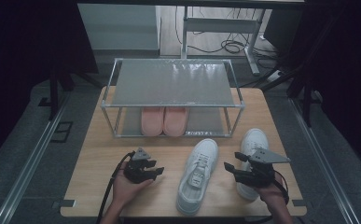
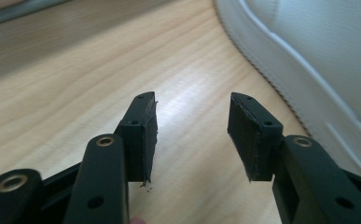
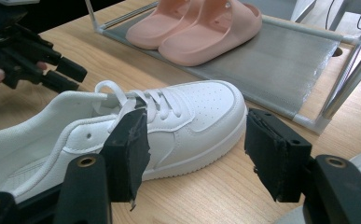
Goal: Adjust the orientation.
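High view: my left gripper [image 1: 158, 171], jaws apart and empty, sits just left of the white sneaker [image 1: 198, 173], whose length runs from the table's [image 1: 99, 158] near edge toward the rack [image 1: 173, 84].

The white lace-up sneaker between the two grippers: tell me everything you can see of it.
The white lace-up sneaker looks like smooth leather with a perforated toe cap, white laces and a thick stitched sole. It stands upright on the light wooden table, toe toward the metal shoe rack, heel near the front edge. Nothing grips it: the left gripper and the right gripper flank it, jaws open and apart from it.
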The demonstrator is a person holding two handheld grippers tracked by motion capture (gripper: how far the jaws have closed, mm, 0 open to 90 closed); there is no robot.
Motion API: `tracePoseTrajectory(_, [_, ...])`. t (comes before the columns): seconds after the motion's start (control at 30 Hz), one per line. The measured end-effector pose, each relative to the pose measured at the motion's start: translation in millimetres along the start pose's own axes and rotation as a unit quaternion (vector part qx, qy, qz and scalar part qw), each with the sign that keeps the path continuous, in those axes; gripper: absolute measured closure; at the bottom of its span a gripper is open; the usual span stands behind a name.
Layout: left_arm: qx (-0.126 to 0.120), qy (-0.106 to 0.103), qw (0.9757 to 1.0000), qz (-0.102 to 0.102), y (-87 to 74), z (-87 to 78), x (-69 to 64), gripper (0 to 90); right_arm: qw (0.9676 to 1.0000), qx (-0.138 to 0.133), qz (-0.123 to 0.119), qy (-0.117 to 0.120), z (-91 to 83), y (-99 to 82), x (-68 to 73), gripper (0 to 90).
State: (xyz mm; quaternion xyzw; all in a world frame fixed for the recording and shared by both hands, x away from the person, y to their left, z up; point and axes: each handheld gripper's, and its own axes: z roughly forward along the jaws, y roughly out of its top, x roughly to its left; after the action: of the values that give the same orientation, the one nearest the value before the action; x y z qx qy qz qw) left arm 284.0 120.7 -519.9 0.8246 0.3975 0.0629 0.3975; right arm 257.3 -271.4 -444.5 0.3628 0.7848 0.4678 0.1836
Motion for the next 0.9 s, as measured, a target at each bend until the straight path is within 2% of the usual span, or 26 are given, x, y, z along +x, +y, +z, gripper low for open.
tracePoseTrajectory(0.2, [0.004,-0.021,0.9995,0.022,-6.6,-6.8,-10.1,59.4,1.0000,-0.001,0.000,0.001,-0.7,0.0,-0.6,40.3])
tracePoseTrajectory(0.43, [0.015,-0.025,0.9991,0.032,-9.1,-9.8,-15.4,73.8,1.0000,-0.002,-0.001,0.001,-1.4,0.7,0.4,40.3])
tracePoseTrajectory(0.53, [0.026,-0.019,0.9990,0.031,-8.8,-10.2,-18.7,80.0,1.0000,-0.003,-0.001,0.001,-1.7,0.8,0.4,40.3])
tracePoseTrajectory(0.63, [0.028,-0.025,0.9986,0.036,-8.4,-11.6,-22.0,86.4,1.0000,-0.003,0.000,0.000,-1.9,0.7,-0.3,40.3])
tracePoseTrajectory(0.73, [0.029,-0.040,0.9978,0.044,-7.5,-12.4,-27.8,89.5,1.0000,-0.004,0.000,-0.001,-2.7,0.8,-0.7,40.3])
tracePoseTrajectory(0.8, [0.036,-0.057,0.9961,0.056,-8.1,-11.2,-35.6,89.7,1.0000,-0.004,0.000,-0.001,-3.5,0.9,-1.1,40.3])
tracePoseTrajectory(0.9, [0.045,-0.065,0.9943,0.072,-10.9,-9.2,-45.1,89.8,1.0000,-0.005,0.002,-0.003,-4.0,1.0,-1.3,40.3])
